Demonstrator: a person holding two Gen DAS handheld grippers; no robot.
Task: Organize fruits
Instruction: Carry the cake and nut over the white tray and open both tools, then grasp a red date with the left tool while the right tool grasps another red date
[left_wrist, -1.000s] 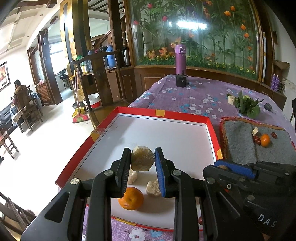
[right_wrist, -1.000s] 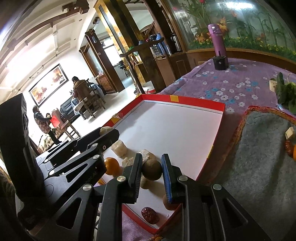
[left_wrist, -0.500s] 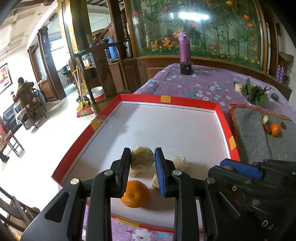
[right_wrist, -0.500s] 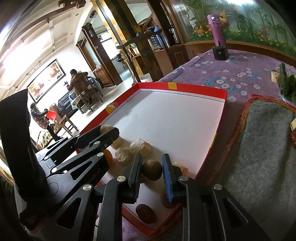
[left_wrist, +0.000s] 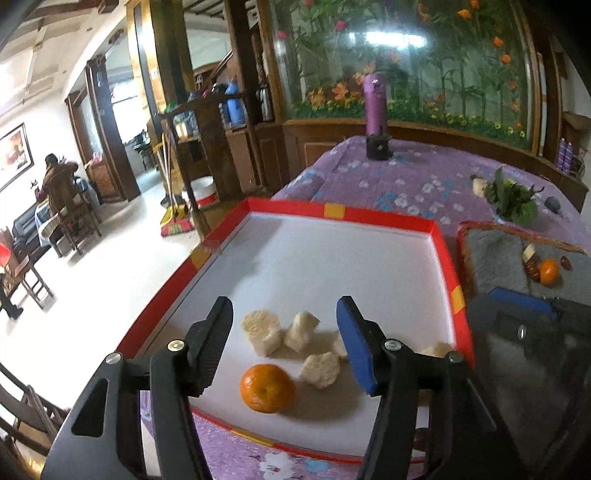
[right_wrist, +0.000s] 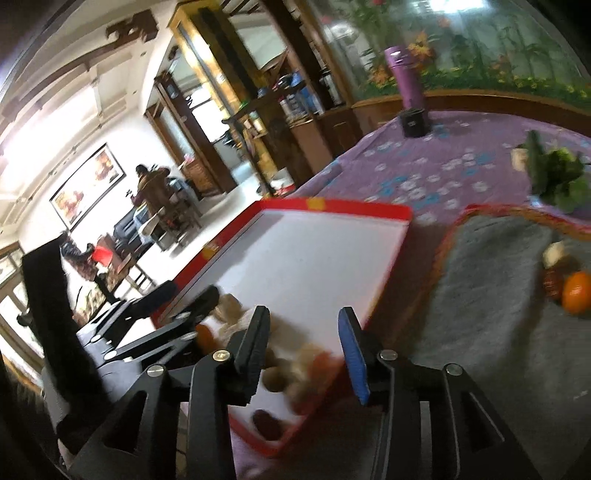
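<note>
A red-rimmed white tray (left_wrist: 439, 243) holds several pale fruit chunks (left_wrist: 264, 330) and an orange (left_wrist: 267, 387) near its front edge. My left gripper (left_wrist: 284, 332) is open and empty above them. My right gripper (right_wrist: 304, 341) is open and empty over the tray's front right corner (right_wrist: 373, 314), above a brown round fruit (right_wrist: 273, 378) and a dark red fruit (right_wrist: 266, 422). A grey mat (left_wrist: 495, 258) on the right carries another orange (left_wrist: 549, 271) and small dates (left_wrist: 532, 268); they also show in the right wrist view (right_wrist: 576, 291).
A purple flowered cloth (left_wrist: 406, 184) covers the table. A purple flask (left_wrist: 376, 107) stands at the far end. Leafy greens (left_wrist: 511, 199) lie at the back right. The table's left edge drops to the floor.
Both grippers opened. The left let go of the pale chunk, which now lies in the tray. The right let go of the brown fruit and swung right, blurring its view.
</note>
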